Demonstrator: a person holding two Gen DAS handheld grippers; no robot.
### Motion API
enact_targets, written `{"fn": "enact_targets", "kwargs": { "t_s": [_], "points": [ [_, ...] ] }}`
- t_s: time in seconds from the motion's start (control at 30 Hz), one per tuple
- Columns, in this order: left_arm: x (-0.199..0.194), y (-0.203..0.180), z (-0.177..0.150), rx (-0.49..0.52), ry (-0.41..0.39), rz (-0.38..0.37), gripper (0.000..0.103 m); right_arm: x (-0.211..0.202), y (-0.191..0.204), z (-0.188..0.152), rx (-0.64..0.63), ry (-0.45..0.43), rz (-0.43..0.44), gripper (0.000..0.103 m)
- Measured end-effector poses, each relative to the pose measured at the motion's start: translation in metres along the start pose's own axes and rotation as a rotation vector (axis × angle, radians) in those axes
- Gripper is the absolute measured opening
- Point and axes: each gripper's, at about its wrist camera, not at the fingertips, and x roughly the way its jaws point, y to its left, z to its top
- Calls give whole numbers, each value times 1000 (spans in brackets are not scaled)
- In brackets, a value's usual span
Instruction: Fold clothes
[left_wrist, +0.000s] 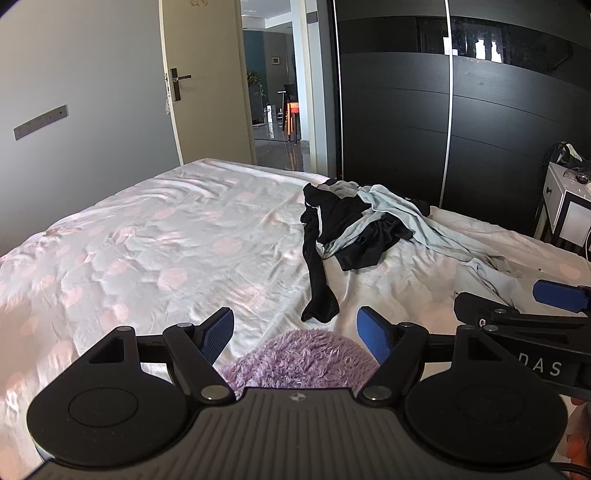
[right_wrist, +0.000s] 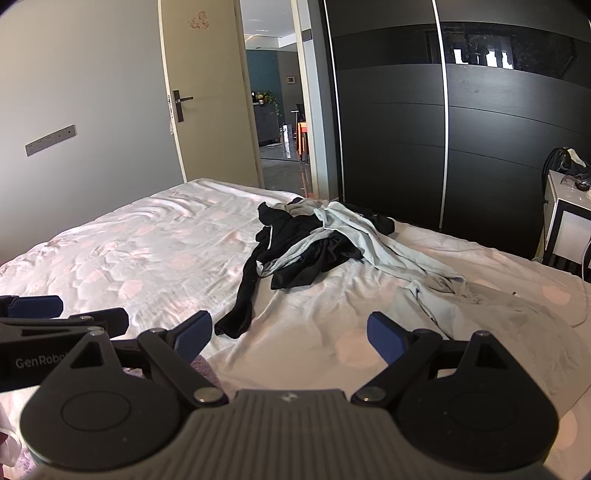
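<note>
Left wrist view showed the left gripper (left_wrist: 295, 334) with its blue-padded jaws spread wide apart, holding nothing. A fuzzy lilac fleece garment (left_wrist: 295, 360) lay just below the gap between them, near the camera; whether the pads touched it could not be told. Ahead, on the white bedsheet with pale pink spots (left_wrist: 147, 240), a crumpled pile of black and grey clothes (left_wrist: 351, 229) sat toward the far right, one black sleeve trailing toward the near edge. A pale blue-grey shirt (left_wrist: 424, 225) draped over the pile's right side and stretched nearer along the right of the bed. The right gripper (left_wrist: 517, 306) entered at the right edge.

Right wrist view showed the right gripper (right_wrist: 290, 336) likewise with jaws wide apart and empty, hovering above the bedsheet (right_wrist: 129, 258), well short of the clothes pile (right_wrist: 295, 247). The pale shirt (right_wrist: 388, 251) ran from the pile toward the near right. The left gripper (right_wrist: 55, 314) showed at the left edge. A dark wardrobe with sliding doors (right_wrist: 480, 129) stood behind the bed, an open cream door (right_wrist: 210, 92) to its left.
</note>
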Motion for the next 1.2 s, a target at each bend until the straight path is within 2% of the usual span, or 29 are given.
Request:
{"fn": "enact_targets", "kwargs": {
  "t_s": [1.2],
  "points": [
    [-12, 7, -1, -23, 9, 45, 73, -11, 12, 6, -15, -14, 46, 92]
  ]
}}
